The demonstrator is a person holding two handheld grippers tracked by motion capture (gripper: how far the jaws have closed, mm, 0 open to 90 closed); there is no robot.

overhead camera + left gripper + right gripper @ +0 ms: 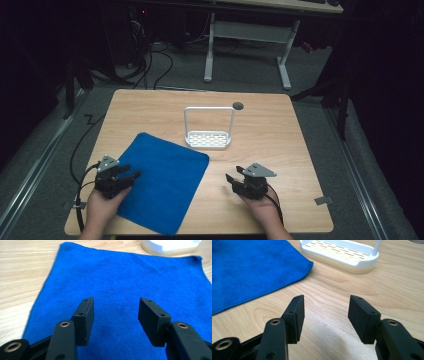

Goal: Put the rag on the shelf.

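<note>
Nearest the high camera, two hands come in over the near edge of a light wooden table (280,135), each holding a black two-jaw gripper. On the left, the left gripper (131,176) sits over the near-left part of a blue cloth (165,180) – its jaws stand apart with nothing between them, and in the left gripper view they hover above the cloth's nap (whether they touch it I cannot tell). That cloth lies flat, turned at an angle to the table's sides, one corner reaching toward the table's middle and another close to the near edge. Just beyond that far corner, and near but apart from it, stands a white slotted rack (208,139) with a tall, thin loop handle rising from its two ends; its slotted base shows clearly in the right gripper view. A small dark round spot (238,105) sits on the tabletop just beyond the rack's right post. Farther right, the right gripper (231,181) is held over bare wood – jaws likewise parted and empty, well clear of the cloth's edge.
</note>
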